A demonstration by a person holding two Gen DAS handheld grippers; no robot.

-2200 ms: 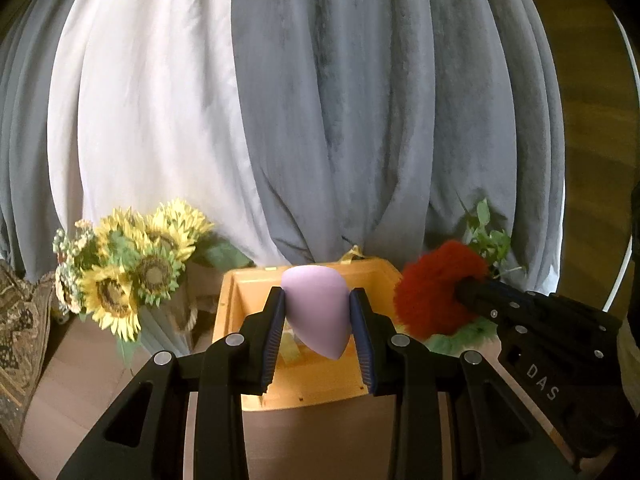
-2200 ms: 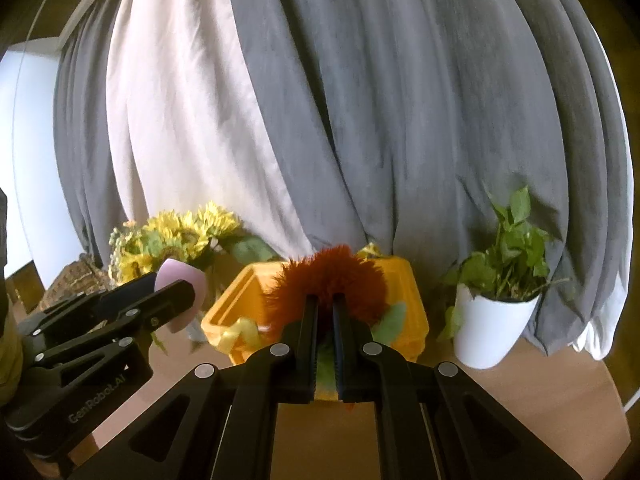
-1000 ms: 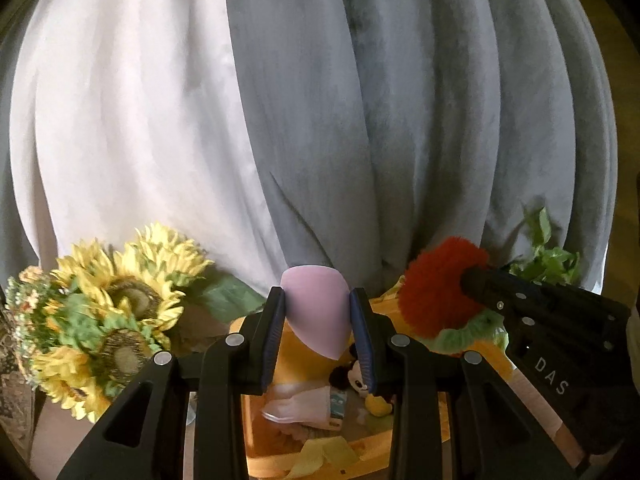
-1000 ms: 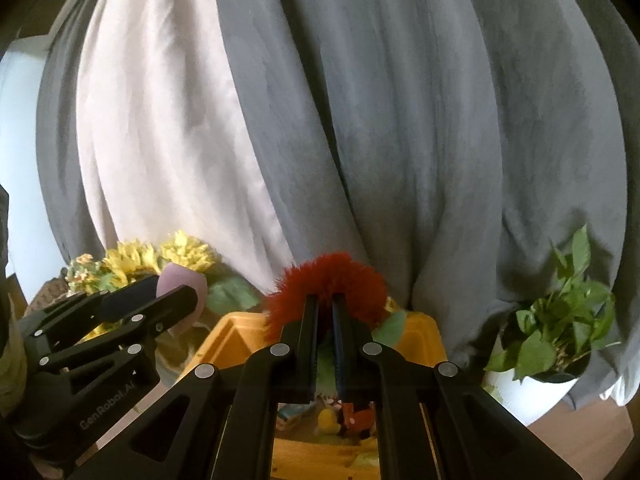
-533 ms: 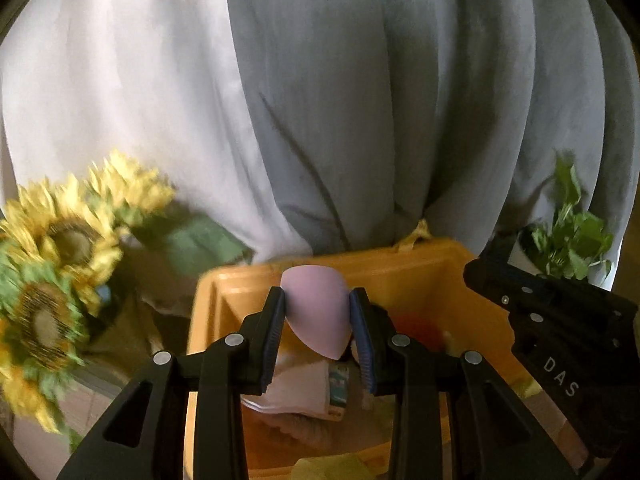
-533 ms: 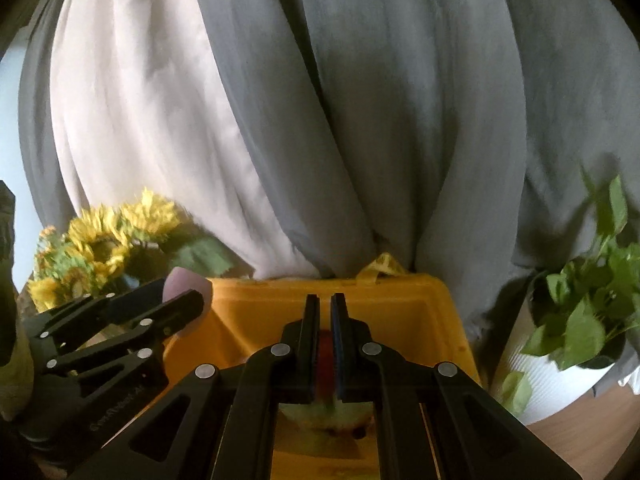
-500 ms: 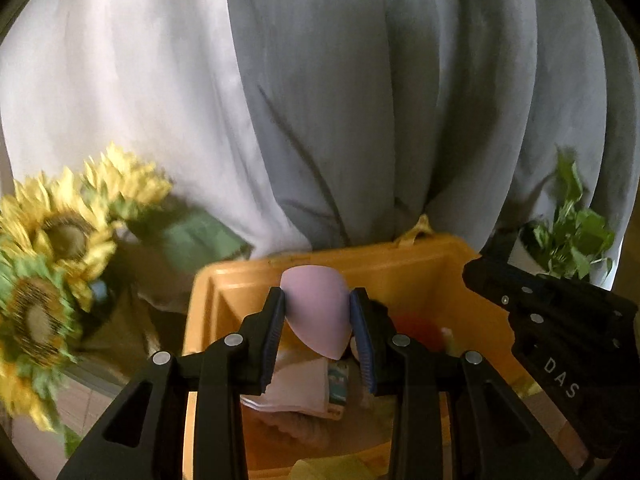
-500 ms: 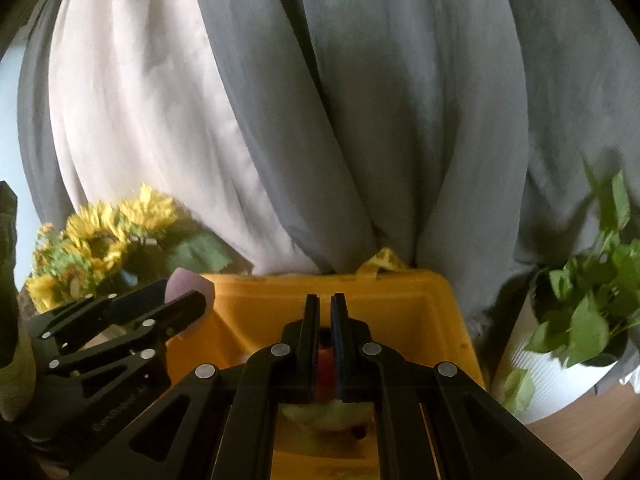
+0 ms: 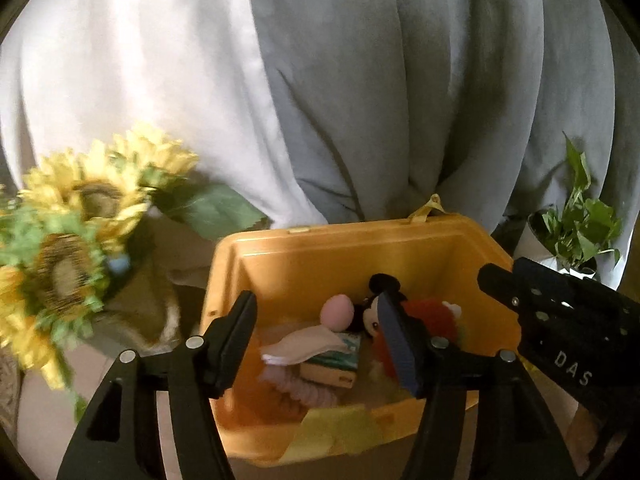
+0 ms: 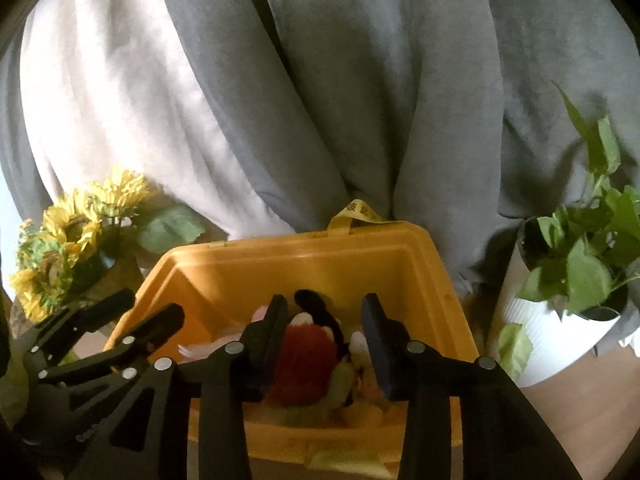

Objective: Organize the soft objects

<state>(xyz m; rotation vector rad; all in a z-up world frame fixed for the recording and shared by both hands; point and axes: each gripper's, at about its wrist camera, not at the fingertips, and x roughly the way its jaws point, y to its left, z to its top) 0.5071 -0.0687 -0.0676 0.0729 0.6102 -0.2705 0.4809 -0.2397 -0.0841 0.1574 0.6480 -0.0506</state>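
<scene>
Orange plastic walls of the storage bin (image 9: 280, 272) ring both tools. The left tool (image 9: 316, 340) hangs above it with jaws spread wide and nothing between them; the pink egg-shaped sponge (image 9: 338, 311) lies inside on a folded white cloth (image 9: 304, 346). The right tool (image 10: 324, 334) is likewise apart over the red pompom (image 10: 304, 364), which lies in the bin beside a mouse plush (image 9: 372, 312). The drop looks complete; next, both tools should lift clear and seek any remaining soft item.

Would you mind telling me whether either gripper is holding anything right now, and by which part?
Nothing is held. The left gripper and right gripper are both open above the bin; the pink sponge and red pompom lie inside.
</scene>
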